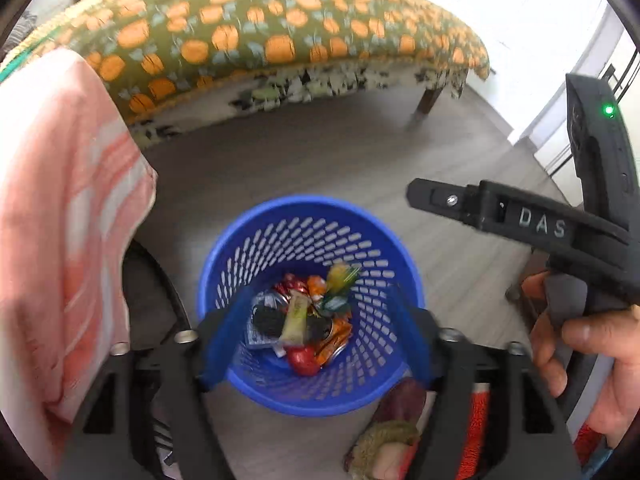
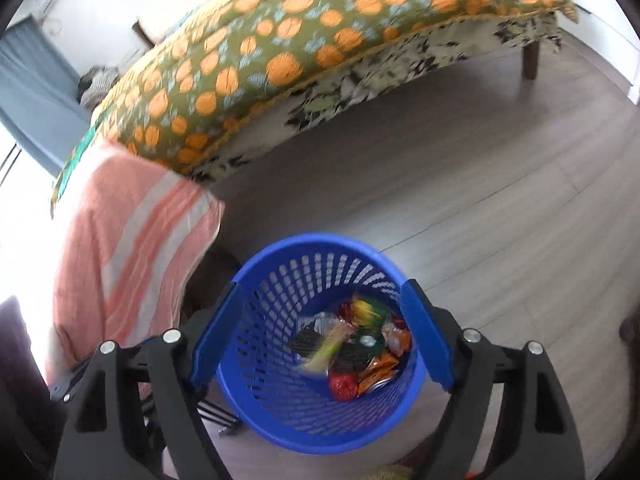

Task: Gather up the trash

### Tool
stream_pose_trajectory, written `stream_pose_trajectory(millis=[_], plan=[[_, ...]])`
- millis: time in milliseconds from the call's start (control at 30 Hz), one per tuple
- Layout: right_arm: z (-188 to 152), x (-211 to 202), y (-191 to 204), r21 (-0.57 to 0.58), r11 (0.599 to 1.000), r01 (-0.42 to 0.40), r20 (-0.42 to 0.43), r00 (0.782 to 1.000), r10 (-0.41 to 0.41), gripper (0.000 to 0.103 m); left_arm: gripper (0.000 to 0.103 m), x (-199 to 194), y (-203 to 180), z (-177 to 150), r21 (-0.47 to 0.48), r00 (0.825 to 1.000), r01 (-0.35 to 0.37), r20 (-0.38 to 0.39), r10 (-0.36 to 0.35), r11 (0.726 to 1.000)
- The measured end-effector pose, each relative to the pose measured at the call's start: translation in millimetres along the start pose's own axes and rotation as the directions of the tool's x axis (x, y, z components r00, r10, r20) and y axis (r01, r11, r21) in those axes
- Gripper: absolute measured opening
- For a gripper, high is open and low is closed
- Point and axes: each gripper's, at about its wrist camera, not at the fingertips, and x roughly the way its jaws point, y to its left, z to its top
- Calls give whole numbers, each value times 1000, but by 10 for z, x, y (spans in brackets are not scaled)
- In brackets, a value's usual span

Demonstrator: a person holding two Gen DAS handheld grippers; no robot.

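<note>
A blue perforated basket [image 1: 312, 202] [image 2: 320, 240] stands on the grey floor and holds several wrappers. Among them lie a pale green wrapper [image 1: 296, 320] [image 2: 324, 354], blurred in the right wrist view, and a red wrapper [image 1: 304, 360] [image 2: 342, 386]. My left gripper [image 1: 320, 300] hangs over the basket's mouth, open, with nothing between its blue fingers [image 1: 220, 344]. My right gripper [image 2: 322, 286] is also above the basket and open, holding nothing. The left wrist view also shows it from the side, its black fingers [image 1: 440, 200] to the right of the basket and a hand [image 1: 580, 340] on its handle.
A bed with an orange-and-green patterned cover [image 1: 280, 32] [image 2: 320, 20] stands behind the basket. A pink striped towel [image 1: 60, 200] [image 2: 132, 240] hangs off it at the left. A maroon and green cloth thing [image 1: 392, 440] lies by the basket's near side. Bare floor [image 2: 500, 200] stretches right.
</note>
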Motion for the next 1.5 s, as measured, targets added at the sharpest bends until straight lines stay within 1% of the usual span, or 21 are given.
stream_pose_trajectory(millis=[33, 67, 100, 133, 167, 233, 267, 333, 400, 433, 467, 500, 567, 633, 700, 733, 900, 1000, 1067, 1233, 1500], plan=[[-8, -89, -2, 0, 1000, 14, 23, 1000, -14, 87, 80, -74, -3, -6, -3, 1000, 3, 16, -3, 1000], [-17, -163, 7, -1, 1000, 24, 39, 999, -24, 88, 82, -175, -14, -20, -4, 999, 7, 40, -7, 1000], [-34, -255, 17, -4, 999, 36, 55, 998, -35, 90, 86, -275, -29, -35, -1, 998, 5, 67, -5, 1000], [-45, -331, 27, -5, 999, 41, 66, 997, -41, 94, 90, -397, -54, -62, 3, 995, -6, 98, 5, 1000], [-67, -419, 44, -4, 999, 42, 80, 996, -42, 98, 95, -531, -77, -106, 8, 991, -20, 135, 18, 1000], [-115, -581, 87, -18, 999, 44, 109, 993, -42, 99, 97, -775, -127, -199, 13, 979, -46, 199, 42, 999], [-166, -678, 135, -36, 998, 57, 116, 992, -53, 98, 97, -890, -152, -251, 14, 972, -61, 226, 56, 998], [-251, -822, 244, -79, 990, 115, 137, 985, -104, 98, 98, -1056, -191, -344, 20, 966, -76, 248, 69, 997], [-375, -946, 342, -112, 979, 171, 162, 975, -152, 98, 98, -1187, -207, -407, 26, 968, -75, 242, 67, 997], [-434, -984, 394, -121, 974, 193, 169, 971, -171, 98, 98, -1234, -210, -432, 26, 969, -86, 236, 78, 996], [-533, -1046, 423, -127, 969, 213, 176, 966, -189, 98, 98, -1288, -210, -457, 22, 966, -104, 242, 96, 994], [-599, -1085, 446, -128, 967, 218, 178, 965, -194, 98, 98, -1346, -210, -495, 12, 958, -133, 259, 125, 991], [-748, -1180, 473, -129, 970, 205, 170, 968, -182, 98, 98, -1446, -232, -558, 11, 948, -155, 283, 146, 988], [-860, -1251, 475, -131, 971, 199, 157, 971, -178, 98, 98, -1488, -225, -604, 10, 946, -167, 283, 158, 986], [-986, -1356, 505, -117, 963, 245, 175, 959, -222, 98, 98, -1532, -214, -656, -4, 940, -185, 290, 178, 983], [-1041, -1405, 525, -116, 963, 245, 188, 957, -221, 98, 98, -1557, -207, -684, -10, 938, -193, 292, 188, 981], [-1260, -1580, 579, -146, 967, 208, 216, 961, -174, 98, 98, -1611, -199, -767, -19, 936, -221, 277, 218, 975], [-1369, -1630, 615, -166, 967, 192, 208, 966, -156, 98, 98, -1608, -232, -789, -16, 932, -269, 249, 265, 963], [-1418, -1661, 637, -179, 966, 187, 206, 967, -149, 98, 98, -1613, -245, -824, -8, 929, -289, 240, 282, 957], [-1477, -1714, 689, -192, 961, 198, 214, 964, -156, 98, 98, -1572, -211, -872, -7, 944, -269, 198, 265, 963], [-1487, -1700, 667, -194, 960, 202, 197, 967, -164, 98, 98, -1455, -236, -895, -5, 954, -259, 155, 256, 966]])
